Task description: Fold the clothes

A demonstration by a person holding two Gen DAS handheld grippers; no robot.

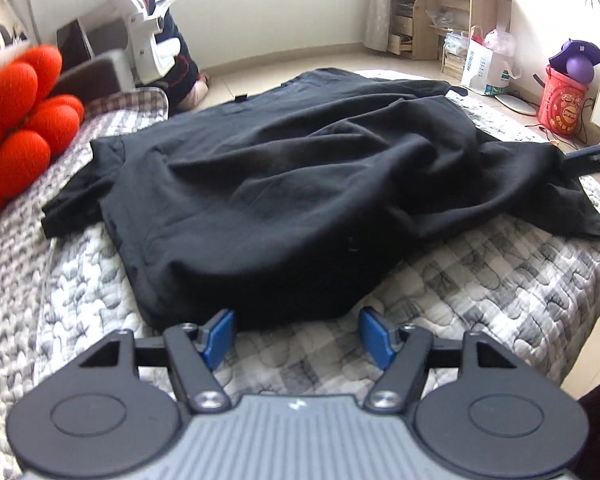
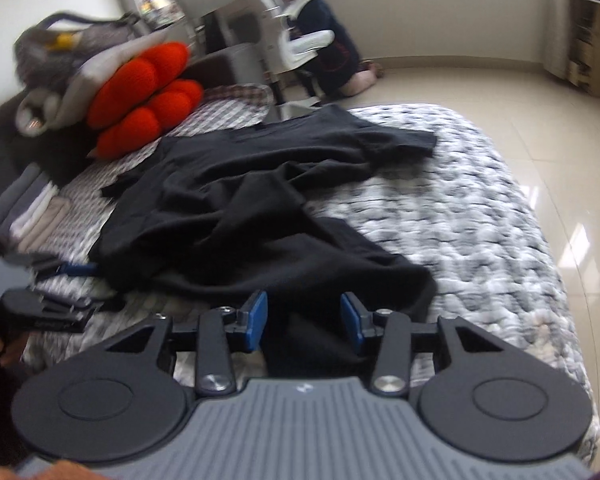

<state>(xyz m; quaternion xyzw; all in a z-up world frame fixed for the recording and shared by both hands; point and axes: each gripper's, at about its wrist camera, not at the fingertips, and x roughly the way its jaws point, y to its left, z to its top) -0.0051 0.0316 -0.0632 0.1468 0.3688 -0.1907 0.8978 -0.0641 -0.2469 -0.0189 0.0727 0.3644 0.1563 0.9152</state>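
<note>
A black T-shirt (image 1: pixel 284 184) lies rumpled on a grey-and-white checked quilt (image 1: pixel 480 292). My left gripper (image 1: pixel 296 336) is open, its blue pads just short of the shirt's near hem, with nothing between them. In the right wrist view the same shirt (image 2: pixel 260 216) lies spread with its near corner between my right gripper's (image 2: pixel 304 320) open blue pads; the jaws stand apart and do not pinch it. The right gripper also shows at the far right of the left wrist view (image 1: pixel 592 156), at the shirt's edge. The left gripper shows at the left in the right wrist view (image 2: pixel 48 304).
A red flower-shaped cushion (image 1: pixel 16 128) sits on the bed at the left, also seen in the right wrist view (image 2: pixel 144 100). A white office chair (image 1: pixel 148 40) stands behind. Folded clothes (image 2: pixel 40 216) lie at the bed's left edge. A red bucket (image 1: pixel 560 100) and shelves stand on the tiled floor.
</note>
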